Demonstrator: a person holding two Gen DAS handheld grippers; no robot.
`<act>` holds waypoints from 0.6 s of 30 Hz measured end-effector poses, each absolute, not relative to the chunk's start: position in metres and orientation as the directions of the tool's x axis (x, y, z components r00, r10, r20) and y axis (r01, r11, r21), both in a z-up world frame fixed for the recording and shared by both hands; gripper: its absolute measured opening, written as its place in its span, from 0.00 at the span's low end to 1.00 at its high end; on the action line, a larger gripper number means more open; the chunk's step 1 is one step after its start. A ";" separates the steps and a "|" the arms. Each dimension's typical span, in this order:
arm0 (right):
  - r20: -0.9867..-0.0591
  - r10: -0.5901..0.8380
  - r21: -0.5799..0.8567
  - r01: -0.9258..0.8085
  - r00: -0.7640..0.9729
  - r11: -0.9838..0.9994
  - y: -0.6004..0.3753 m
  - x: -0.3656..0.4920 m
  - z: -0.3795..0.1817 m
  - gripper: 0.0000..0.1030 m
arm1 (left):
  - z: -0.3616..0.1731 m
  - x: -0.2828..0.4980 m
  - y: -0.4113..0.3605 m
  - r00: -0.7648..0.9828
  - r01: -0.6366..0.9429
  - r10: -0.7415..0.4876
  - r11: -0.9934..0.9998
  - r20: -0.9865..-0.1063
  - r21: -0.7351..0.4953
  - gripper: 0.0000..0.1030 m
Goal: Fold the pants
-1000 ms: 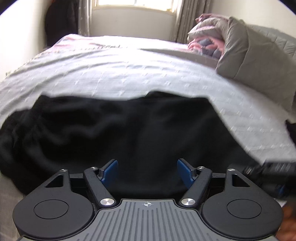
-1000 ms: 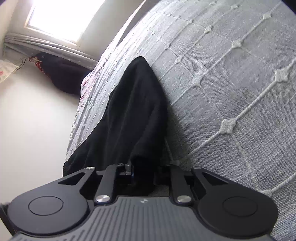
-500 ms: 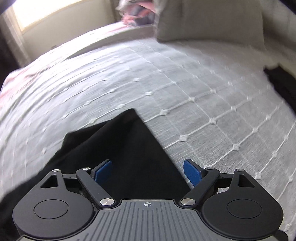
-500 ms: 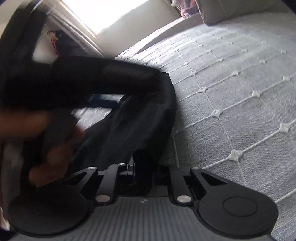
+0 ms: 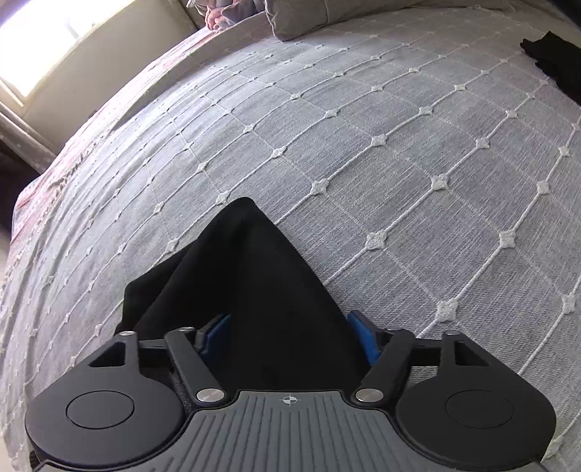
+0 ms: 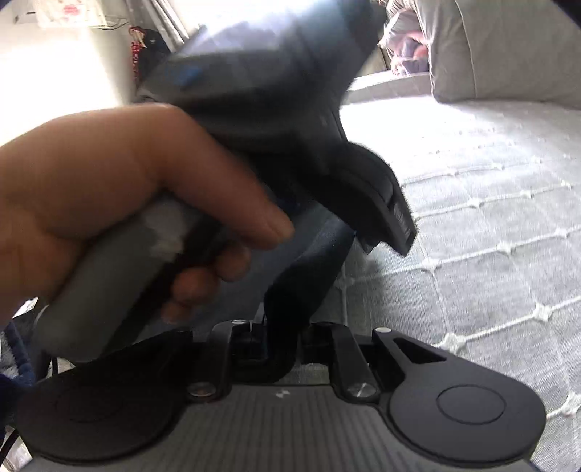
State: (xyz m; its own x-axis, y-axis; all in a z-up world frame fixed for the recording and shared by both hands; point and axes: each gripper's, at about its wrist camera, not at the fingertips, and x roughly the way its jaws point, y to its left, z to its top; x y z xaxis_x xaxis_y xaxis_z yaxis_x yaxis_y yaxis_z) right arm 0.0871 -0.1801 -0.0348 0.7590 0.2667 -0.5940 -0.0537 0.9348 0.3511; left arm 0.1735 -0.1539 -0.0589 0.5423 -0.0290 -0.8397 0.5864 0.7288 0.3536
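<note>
The black pants [image 5: 250, 290] lie on the grey quilted bedspread [image 5: 399, 145]; a pointed corner of them reaches up between my left fingers. My left gripper [image 5: 287, 334] is open, its blue pads [image 5: 214, 332] either side of the cloth, not pinching it. My right gripper [image 6: 281, 341] is shut on a fold of the black pants [image 6: 290, 312] at its fingertips. In the right wrist view the person's hand [image 6: 109, 188] and the left gripper's body [image 6: 272, 90] fill the left and centre, close in front of the camera, hiding most of the pants.
A grey pillow [image 5: 308, 18] and pink bedding [image 5: 218, 11] lie at the head of the bed. Another black garment [image 5: 555, 61] lies at the far right of the bedspread. A bright window [image 5: 43, 40] is at the upper left. The grey pillow [image 6: 508, 54] also shows in the right wrist view.
My left gripper has swung from over the spread pants to their corner and come down around it. The left hand and gripper have moved in close in front of the right camera.
</note>
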 end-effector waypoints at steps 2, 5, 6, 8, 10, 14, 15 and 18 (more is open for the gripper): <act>-0.590 0.259 0.332 -0.062 0.765 0.941 -0.178 0.088 -0.035 0.31 | -0.059 0.175 -0.153 0.536 0.588 -0.033 0.732 -0.844 0.345 0.39; -0.580 0.252 0.309 -0.077 0.774 0.948 -0.177 0.087 -0.034 0.31 | -0.059 0.173 -0.152 0.548 0.581 -0.037 0.735 -0.836 0.348 0.14; -0.580 0.252 0.309 -0.077 0.774 0.948 -0.177 0.087 -0.034 0.31 | -0.057 0.173 -0.150 0.552 0.574 -0.042 0.743 -0.833 0.344 0.10; -0.574 0.253 0.303 -0.085 0.779 0.949 -0.177 0.086 -0.030 0.31 | -0.049 0.177 -0.142 0.561 0.545 -0.057 0.776 -0.826 0.317 0.08; -0.564 0.248 0.289 -0.092 0.788 0.953 -0.177 0.087 -0.027 0.31 | -0.038 0.178 -0.135 0.576 0.519 -0.073 0.802 -0.814 0.295 0.08; -0.520 0.243 0.250 -0.126 0.819 0.960 -0.181 0.088 -0.013 0.31 | -0.011 0.178 -0.124 0.618 0.462 -0.110 0.852 -0.778 0.247 0.07; -0.520 0.243 0.250 -0.126 0.819 0.960 -0.181 0.088 -0.013 0.31 | -0.003 0.179 -0.122 0.628 0.447 -0.121 0.865 -0.769 0.229 0.07; -0.486 0.225 0.226 -0.128 0.844 0.966 -0.189 0.091 -0.003 0.31 | 0.019 0.176 -0.127 0.660 0.422 -0.154 0.886 -0.736 0.193 0.07</act>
